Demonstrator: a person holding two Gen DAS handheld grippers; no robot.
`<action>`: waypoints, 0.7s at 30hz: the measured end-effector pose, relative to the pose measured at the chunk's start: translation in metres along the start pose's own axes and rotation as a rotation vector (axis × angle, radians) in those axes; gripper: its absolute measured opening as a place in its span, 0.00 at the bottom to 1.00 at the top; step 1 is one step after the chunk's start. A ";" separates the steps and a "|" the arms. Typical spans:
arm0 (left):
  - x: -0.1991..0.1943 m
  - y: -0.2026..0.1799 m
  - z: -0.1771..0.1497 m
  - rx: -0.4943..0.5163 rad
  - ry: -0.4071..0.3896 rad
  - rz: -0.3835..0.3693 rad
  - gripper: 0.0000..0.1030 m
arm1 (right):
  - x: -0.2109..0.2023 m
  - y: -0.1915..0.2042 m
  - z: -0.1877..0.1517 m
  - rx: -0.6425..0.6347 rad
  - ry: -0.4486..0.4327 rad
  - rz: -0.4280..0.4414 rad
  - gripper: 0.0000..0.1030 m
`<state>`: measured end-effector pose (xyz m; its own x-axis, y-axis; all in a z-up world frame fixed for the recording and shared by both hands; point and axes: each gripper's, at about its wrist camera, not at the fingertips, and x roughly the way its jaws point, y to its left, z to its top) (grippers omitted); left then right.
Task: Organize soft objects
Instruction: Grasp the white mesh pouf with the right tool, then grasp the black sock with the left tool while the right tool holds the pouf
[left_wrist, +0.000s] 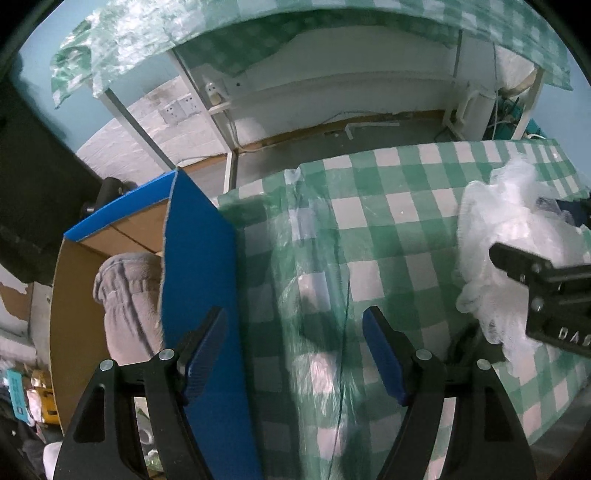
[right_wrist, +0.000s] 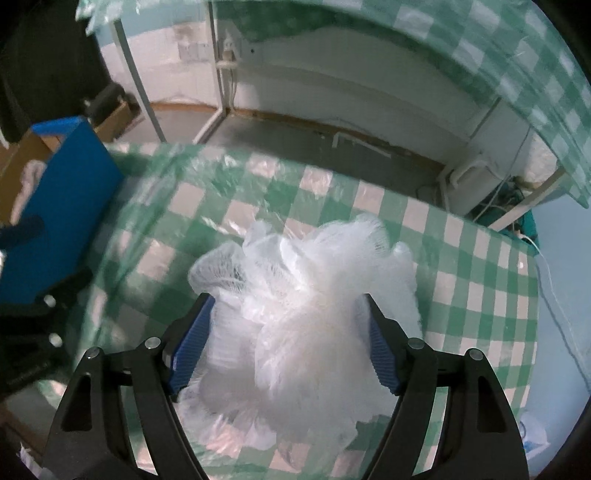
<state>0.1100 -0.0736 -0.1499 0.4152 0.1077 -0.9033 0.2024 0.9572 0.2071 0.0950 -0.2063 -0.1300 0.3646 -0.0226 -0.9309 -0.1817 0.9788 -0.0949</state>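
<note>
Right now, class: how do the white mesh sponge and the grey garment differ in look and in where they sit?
The white mesh sponge is frilly netting; the grey garment is thick fleece. The sponge sits between the right gripper fingers above the checked tablecloth; the garment lies in the blue box. Both are soft.

Green-checked table (plastic-covered) under a white mesh pouf

A lived-in room of a home, rather cluttered. A table wears a green-and-white checked cloth under clear plastic; beside it stands a blue cardboard box of clothing, with wall sockets and trailing cables behind.
</note>
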 end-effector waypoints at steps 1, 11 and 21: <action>0.002 0.000 0.001 -0.003 0.006 -0.003 0.74 | 0.005 -0.001 -0.001 -0.004 0.009 -0.012 0.76; 0.022 -0.015 0.005 0.030 0.051 -0.027 0.74 | 0.043 -0.025 -0.010 0.013 0.130 -0.112 0.85; 0.020 -0.039 0.005 0.086 0.055 -0.051 0.74 | 0.056 -0.050 -0.037 0.053 0.216 -0.131 0.87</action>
<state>0.1150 -0.1098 -0.1736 0.3540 0.0761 -0.9321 0.2984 0.9354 0.1897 0.0904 -0.2643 -0.1902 0.1769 -0.1870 -0.9663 -0.0959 0.9738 -0.2061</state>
